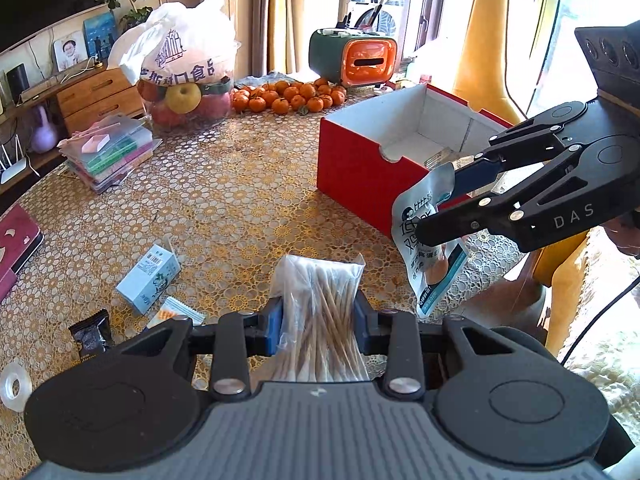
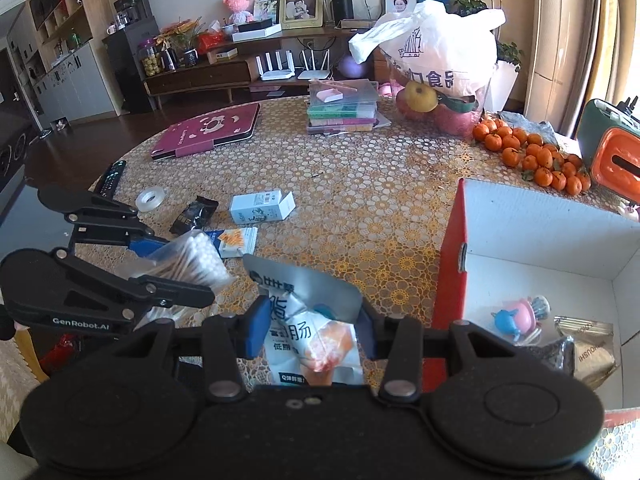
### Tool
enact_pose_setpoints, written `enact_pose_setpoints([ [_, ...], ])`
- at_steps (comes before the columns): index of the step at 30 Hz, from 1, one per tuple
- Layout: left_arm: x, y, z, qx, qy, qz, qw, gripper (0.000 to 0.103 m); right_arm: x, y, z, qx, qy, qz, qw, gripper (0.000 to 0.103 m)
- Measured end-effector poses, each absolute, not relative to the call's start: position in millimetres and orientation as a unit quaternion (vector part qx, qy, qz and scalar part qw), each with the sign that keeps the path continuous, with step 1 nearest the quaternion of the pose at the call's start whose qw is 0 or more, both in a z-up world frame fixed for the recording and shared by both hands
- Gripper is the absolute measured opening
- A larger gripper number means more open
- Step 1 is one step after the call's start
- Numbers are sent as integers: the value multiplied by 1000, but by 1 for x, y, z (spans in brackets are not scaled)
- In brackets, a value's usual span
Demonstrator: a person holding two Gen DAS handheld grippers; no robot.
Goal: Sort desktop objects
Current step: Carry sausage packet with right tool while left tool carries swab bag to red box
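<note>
My left gripper (image 1: 318,316) is shut on a clear bag of cotton swabs (image 1: 320,280), held a little above the table. The right wrist view shows that left gripper (image 2: 184,272) at the left with the swab bag (image 2: 196,256) between its pads. My right gripper (image 2: 312,320) is shut on a white and blue snack pouch (image 2: 316,340), just left of the open red box (image 2: 452,280). From the left wrist view, the right gripper (image 1: 438,208) dangles the pouch (image 1: 430,276) by the red box (image 1: 352,168)'s near corner.
On the patterned table lie a light blue carton (image 2: 262,208), a black sachet (image 2: 194,214), an orange-white sachet (image 2: 236,240) and a tape roll (image 2: 150,199). The box holds a pink-blue toy (image 2: 518,316) and a gold packet (image 2: 592,348). Tangerines (image 2: 536,160) and a fruit bag (image 2: 436,68) stand behind.
</note>
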State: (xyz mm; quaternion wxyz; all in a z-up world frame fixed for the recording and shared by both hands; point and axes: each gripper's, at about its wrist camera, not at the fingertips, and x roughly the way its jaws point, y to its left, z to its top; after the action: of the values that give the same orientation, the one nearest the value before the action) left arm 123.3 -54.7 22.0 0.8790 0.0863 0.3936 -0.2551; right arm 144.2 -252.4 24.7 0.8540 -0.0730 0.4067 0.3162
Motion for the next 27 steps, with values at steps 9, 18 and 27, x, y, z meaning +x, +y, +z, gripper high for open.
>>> enact_pose_setpoints([
  [9,125,-88,40,82,388,-287,872,33,131,-290,42,-51,403,304,862,44],
  [18,140,-124,55,83,382,-314,865,33,130,-333,63,-36,396,275,875,44],
  [27,170,-160,70,90,377,-328,861,33,154,-376,75,-26,403,234,885,44],
])
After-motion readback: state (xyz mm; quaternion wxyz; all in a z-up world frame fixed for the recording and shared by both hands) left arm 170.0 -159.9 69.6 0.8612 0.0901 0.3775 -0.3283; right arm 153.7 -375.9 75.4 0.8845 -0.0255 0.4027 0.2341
